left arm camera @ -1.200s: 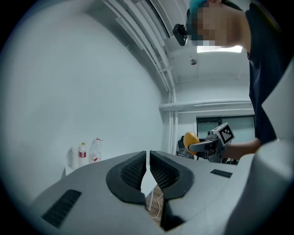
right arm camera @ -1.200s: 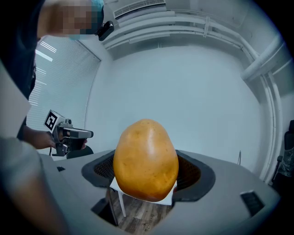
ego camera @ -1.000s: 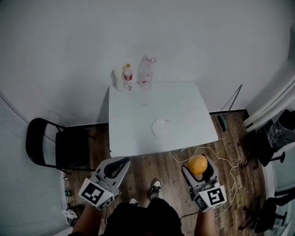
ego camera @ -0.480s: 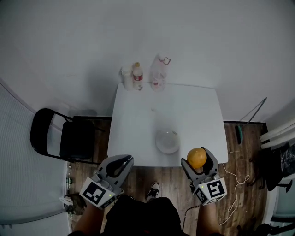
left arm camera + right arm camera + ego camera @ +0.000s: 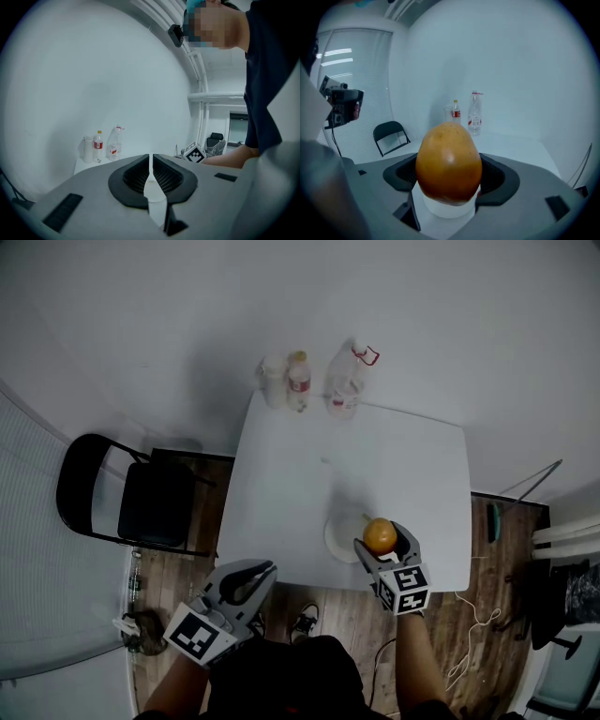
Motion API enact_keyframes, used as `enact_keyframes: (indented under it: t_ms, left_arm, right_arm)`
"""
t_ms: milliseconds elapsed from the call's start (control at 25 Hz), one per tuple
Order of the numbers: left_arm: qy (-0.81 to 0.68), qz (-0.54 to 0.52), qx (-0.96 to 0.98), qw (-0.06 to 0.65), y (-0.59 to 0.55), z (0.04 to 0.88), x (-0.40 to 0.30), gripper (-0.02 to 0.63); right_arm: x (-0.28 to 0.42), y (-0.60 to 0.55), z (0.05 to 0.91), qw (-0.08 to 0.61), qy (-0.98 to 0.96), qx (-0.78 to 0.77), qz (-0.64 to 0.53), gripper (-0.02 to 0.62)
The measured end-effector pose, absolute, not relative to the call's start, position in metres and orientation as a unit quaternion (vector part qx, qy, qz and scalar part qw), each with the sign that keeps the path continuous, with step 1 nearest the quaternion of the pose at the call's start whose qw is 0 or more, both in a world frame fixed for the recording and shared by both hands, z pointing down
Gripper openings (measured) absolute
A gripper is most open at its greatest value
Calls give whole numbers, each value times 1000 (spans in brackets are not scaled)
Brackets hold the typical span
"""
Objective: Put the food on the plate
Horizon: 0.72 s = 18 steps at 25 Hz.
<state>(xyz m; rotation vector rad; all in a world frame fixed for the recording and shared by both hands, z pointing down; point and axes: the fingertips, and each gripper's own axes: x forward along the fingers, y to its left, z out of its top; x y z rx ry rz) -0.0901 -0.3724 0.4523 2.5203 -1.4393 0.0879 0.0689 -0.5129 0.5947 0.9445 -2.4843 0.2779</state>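
While the right tool (image 5: 382, 546) clamps it — fruit (image 5: 379, 533) hangs above the plate (image 5: 336, 538).

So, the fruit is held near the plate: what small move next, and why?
Probably ease the right gripper slightly left and down, then open. Its fingers clamp the orange fruit, which hangs over the plate's right edge, not its middle.

The room is plain and bare, most like an office or test room. A white square table (image 5: 281, 486) stands against a blank white wall (image 5: 281, 296) on a wood-plank floor (image 5: 183, 570). A black folding chair (image 5: 141, 507) sits left of the table, with white slatted blinds (image 5: 37, 554) beyond it. Right of the table lie a loose cable (image 5: 476, 622) and a dark swivel chair (image 5: 562, 606) (only partly in view).
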Motion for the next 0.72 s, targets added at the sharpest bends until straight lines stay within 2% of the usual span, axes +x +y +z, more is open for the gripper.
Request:
enact_keyframes:
  t_ms: [360,720]
  left_arm:
    - [-506,45,848,155,-388,478,-125,41]
    - [-518,46,837,168,-383,492,-140,43]
  right_arm:
    - [42,-530,699,334,-867,338,150,380]
    - [42,-533,741,391,-843,339,146,380]
